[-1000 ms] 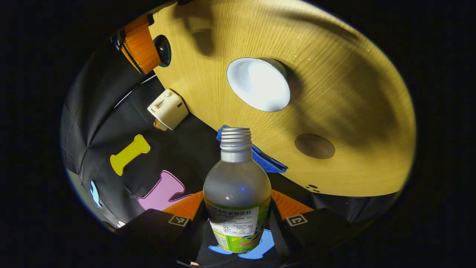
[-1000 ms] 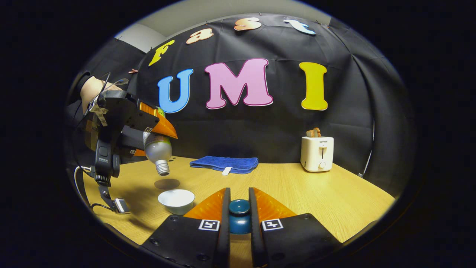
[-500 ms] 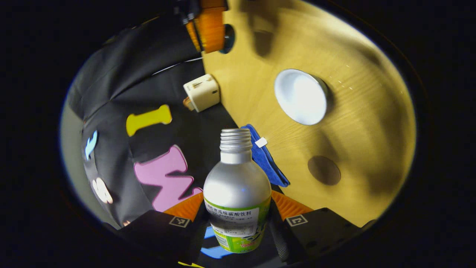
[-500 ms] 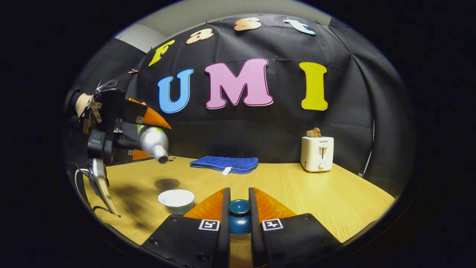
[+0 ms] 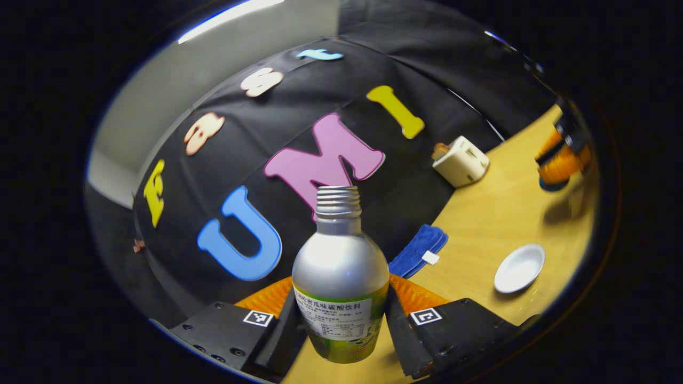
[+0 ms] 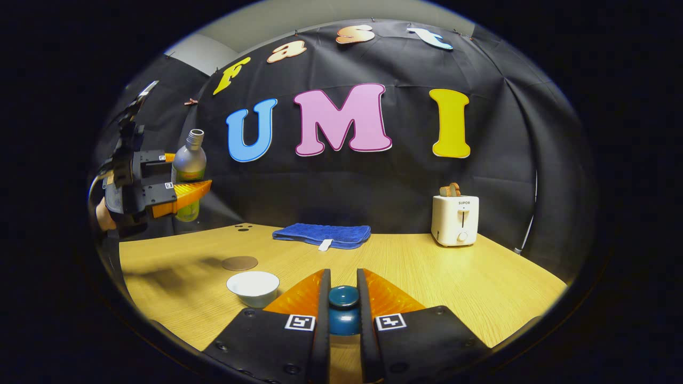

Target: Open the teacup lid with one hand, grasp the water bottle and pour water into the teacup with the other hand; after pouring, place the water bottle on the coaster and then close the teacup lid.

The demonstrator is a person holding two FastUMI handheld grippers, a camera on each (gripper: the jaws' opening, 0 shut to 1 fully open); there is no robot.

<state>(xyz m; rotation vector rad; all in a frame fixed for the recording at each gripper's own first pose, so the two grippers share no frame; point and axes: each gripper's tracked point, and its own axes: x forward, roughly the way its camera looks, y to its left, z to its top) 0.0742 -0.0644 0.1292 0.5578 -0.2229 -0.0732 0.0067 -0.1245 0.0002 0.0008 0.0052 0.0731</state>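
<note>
A silver water bottle (image 5: 340,277) with a green label and no cap stands upright between the orange fingers of my left gripper (image 5: 341,292), which is shut on it. In the right gripper view that bottle (image 6: 189,160) and left gripper (image 6: 179,176) hang high at the left, above the table's far left corner. The white teacup (image 6: 253,287) sits uncovered on the table, with the round brown coaster (image 6: 239,263) just behind it. My right gripper (image 6: 343,277) is shut on the dark teal lid (image 6: 343,312), held above the table to the right of the teacup (image 5: 519,268).
A folded blue towel (image 6: 322,234) lies at the back of the wooden table (image 6: 427,277). A cream toaster (image 6: 454,220) stands at the back right. A hand (image 6: 101,218) holds the left gripper at the far left edge.
The left gripper has swung the bottle from mouth-down over the teacup back to upright, lifting it up and away to the left. The right gripper and lid have stayed still.
</note>
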